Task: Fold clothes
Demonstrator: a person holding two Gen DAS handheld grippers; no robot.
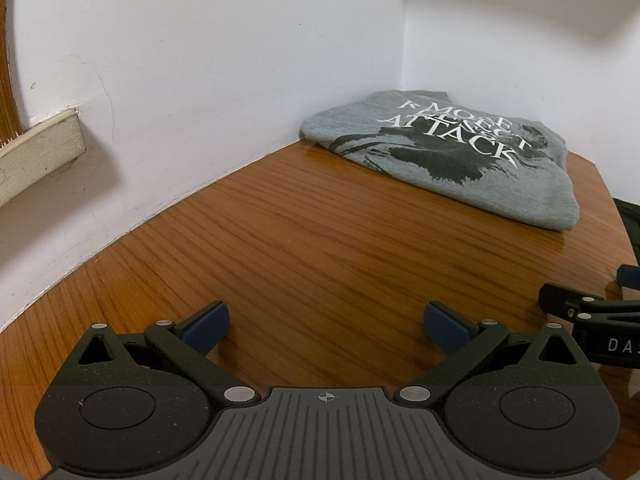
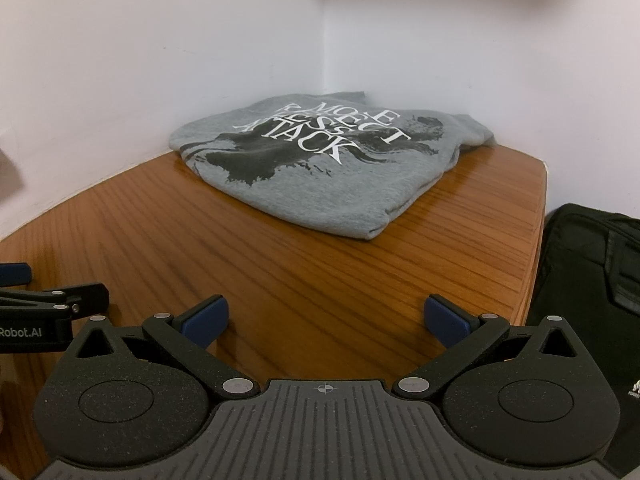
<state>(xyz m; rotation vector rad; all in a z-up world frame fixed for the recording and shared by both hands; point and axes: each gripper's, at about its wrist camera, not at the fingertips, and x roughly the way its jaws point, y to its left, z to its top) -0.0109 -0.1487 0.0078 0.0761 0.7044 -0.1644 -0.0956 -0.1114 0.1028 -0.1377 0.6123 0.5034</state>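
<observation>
Nearest my left wrist camera is the left tool (image 1: 326, 326), blue pads (image 1: 214, 322) spread wide apart, nothing between them, sitting over bare wood of the counter (image 1: 320, 248). Same on my right view: right tool (image 2: 326, 320) spread wide, pads empty, over the counter near its front edge. Each tool shows in the other's view: the right one pokes in at the right edge of the left view, and the left one sits at the left edge of the right view, just beside and roughly level. Neither touches the shirt.

Grey T-shirt (image 2: 320, 184) lies folded flat on the counter, pushed into the far corner where the two white walls (image 1: 200, 60) meet. Well apart from both tools. Print faces up: white lettering over a black brush-stroke graphic; I read "ATTACK" on the lowest line, the upper lines overlap and are hard to read. Near folded edge looks neat; a bit of fabric bunches at the far right by the wall in my right view.

Black bag (image 2: 592, 300) stands off the counter's right edge, small white logo on it. Pale wooden strip (image 1: 40, 148) is fixed to the left wall in my left view.
</observation>
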